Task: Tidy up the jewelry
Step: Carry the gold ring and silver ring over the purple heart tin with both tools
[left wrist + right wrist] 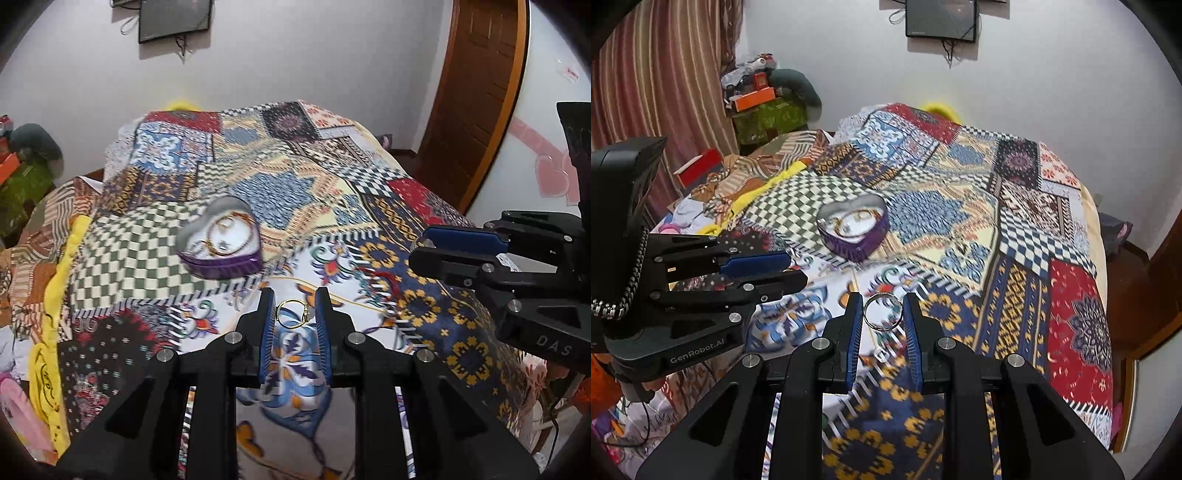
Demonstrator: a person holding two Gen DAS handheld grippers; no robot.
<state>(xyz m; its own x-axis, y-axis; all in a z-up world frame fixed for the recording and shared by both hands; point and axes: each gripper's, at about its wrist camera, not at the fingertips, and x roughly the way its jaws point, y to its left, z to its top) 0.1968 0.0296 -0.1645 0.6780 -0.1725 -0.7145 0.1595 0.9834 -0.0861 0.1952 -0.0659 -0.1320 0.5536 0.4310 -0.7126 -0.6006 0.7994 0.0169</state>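
Patchwork bedspread [258, 177] lies roomy beneath each hand-held gripper pinching a ring.

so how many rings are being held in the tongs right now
2. A gold ring is pinched in the left tongs, and a silver ring is pinched in the right tongs. More jewelry lies in the heart-shaped tin; any rings there are too blurred to count.
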